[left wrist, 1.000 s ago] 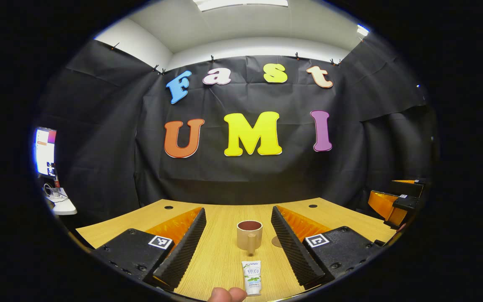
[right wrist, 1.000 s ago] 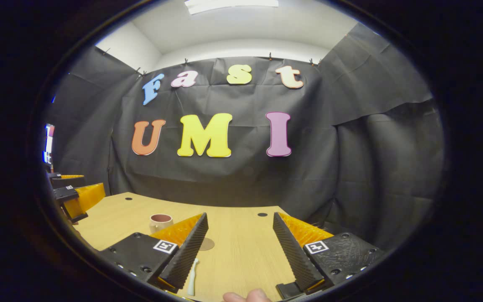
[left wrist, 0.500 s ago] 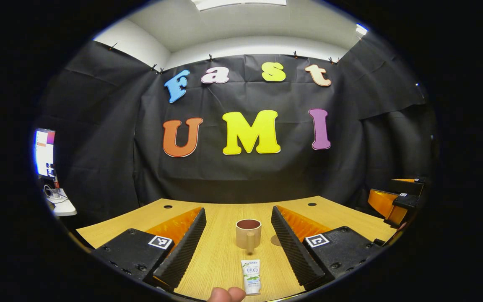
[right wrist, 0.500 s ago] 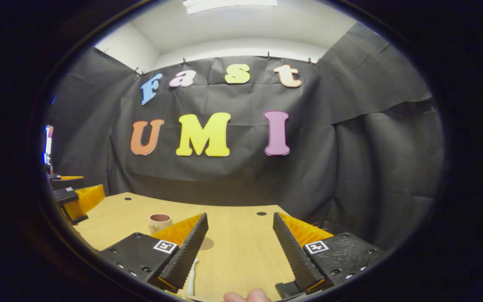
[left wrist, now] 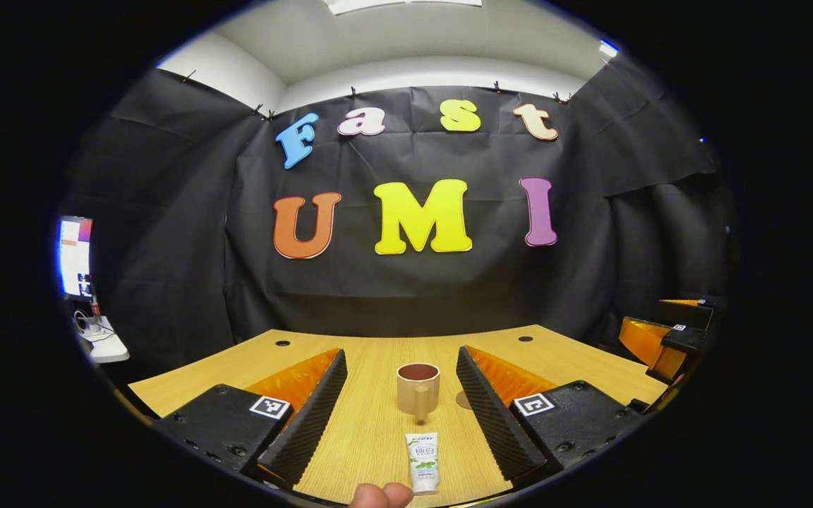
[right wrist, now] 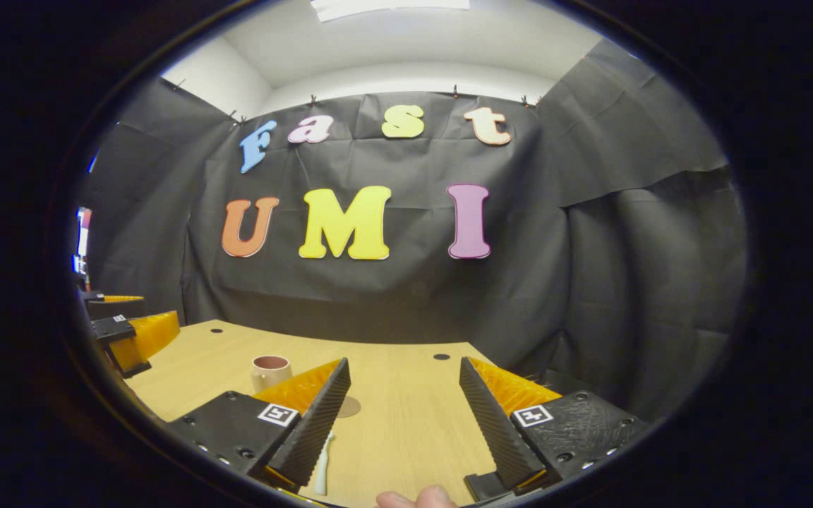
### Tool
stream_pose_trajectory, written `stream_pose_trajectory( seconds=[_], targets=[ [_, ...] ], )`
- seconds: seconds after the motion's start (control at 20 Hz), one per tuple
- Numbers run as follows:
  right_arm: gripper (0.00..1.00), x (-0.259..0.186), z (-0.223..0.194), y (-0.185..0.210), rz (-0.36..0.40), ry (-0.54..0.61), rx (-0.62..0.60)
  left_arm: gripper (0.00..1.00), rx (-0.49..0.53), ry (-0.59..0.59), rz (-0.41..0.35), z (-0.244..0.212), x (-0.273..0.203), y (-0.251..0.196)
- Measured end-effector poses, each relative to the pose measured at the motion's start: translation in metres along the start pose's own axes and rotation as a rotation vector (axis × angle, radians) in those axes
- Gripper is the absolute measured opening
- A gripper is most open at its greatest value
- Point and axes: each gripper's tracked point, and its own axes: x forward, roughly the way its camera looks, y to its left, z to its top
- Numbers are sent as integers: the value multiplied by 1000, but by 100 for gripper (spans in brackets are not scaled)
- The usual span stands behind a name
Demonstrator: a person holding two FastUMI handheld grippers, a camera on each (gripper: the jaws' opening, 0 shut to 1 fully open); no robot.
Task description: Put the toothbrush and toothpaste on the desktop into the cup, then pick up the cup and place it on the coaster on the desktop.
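Left gripper view – claw: I see my left gripper (left wrist: 401, 406) spread wide, holding nothing, low in the frame.
Left gripper view – cup: the cup (left wrist: 418, 387) stands upright between the fingers at lower centre, handle toward me.
Left gripper view – toothpaste: the toothpaste (left wrist: 423, 462) lies flat on the desk (left wrist: 378, 423), just below the cup.
Left gripper view – coaster: the coaster (left wrist: 462, 401) peeks out right of the cup.
Right gripper view – claw: my right gripper (right wrist: 404, 409) is wide too, empty.
Right gripper view – toothbrush: the toothbrush (right wrist: 321, 462) lies at lower left, partly under the left finger.
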Motion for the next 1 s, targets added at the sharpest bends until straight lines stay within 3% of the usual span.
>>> stream_pose_trajectory(
  seconds=[0.4, 0.8, 1.0],
  targets=[
    [94, 1, -20, 3, 16, 48, 11, 99, 9, 120, -42, -37, -3, -5],
    [96, 3, -70, 7, 45, 171, 0, 100, 27, 423, -95, -122, -7, -22],
    [96, 2, -84, 5, 54, 208, -3, 100, 28, 517, -89, -151, -1, -25]
  ],
)
